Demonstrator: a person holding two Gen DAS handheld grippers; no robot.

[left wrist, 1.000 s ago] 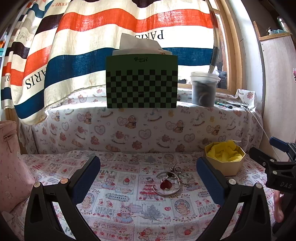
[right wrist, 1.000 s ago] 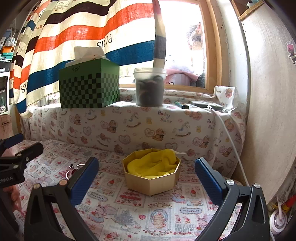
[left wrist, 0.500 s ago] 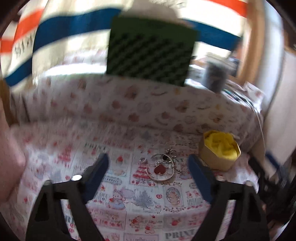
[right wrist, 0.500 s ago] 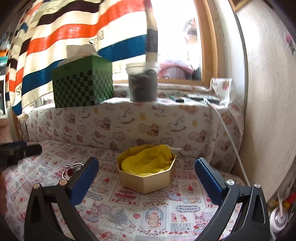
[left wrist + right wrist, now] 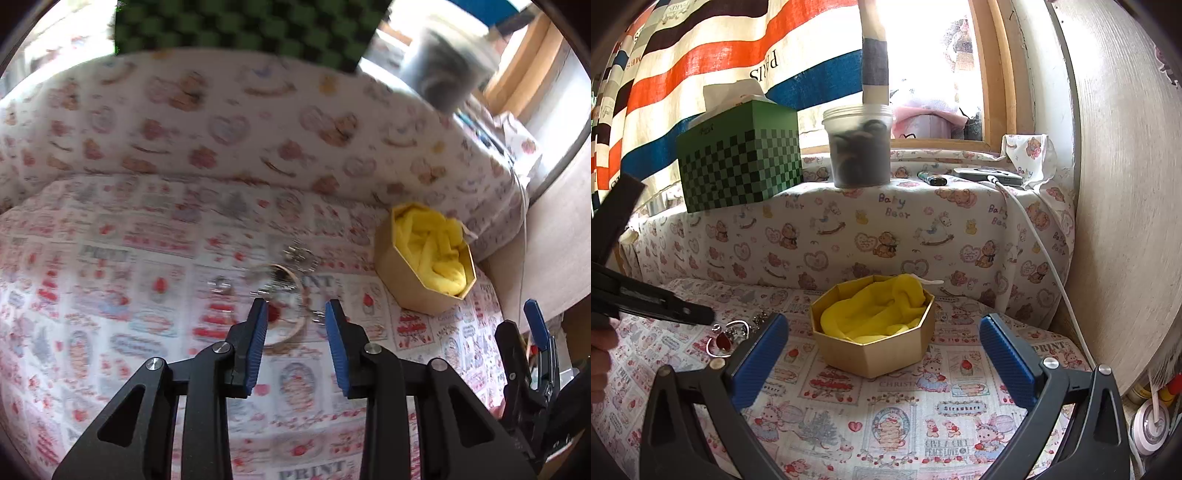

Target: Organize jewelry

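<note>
A small pile of jewelry (image 5: 282, 295) lies on the patterned cloth: a thin bangle, a red heart pendant, a ring and a silver chain. It also shows in the right wrist view (image 5: 727, 338). My left gripper (image 5: 295, 314) hangs just above it, tilted down, its jaws partly closed with a gap and nothing between them. A gold octagonal box (image 5: 424, 258) lined with yellow cloth sits to the right of the jewelry. In the right wrist view the box (image 5: 873, 350) lies ahead of my right gripper (image 5: 882, 350), which is wide open and empty.
A raised ledge behind holds a green checkered tissue box (image 5: 738, 170), a plastic jar (image 5: 858, 147) and a phone with a white cable (image 5: 988, 175). A wooden panel (image 5: 1126, 184) stands at the right. A striped curtain (image 5: 701, 55) hangs behind.
My left gripper has dropped and tilted down over the jewelry, and its jaws have narrowed. My right gripper has stayed wide open, edging a little closer to the box.
</note>
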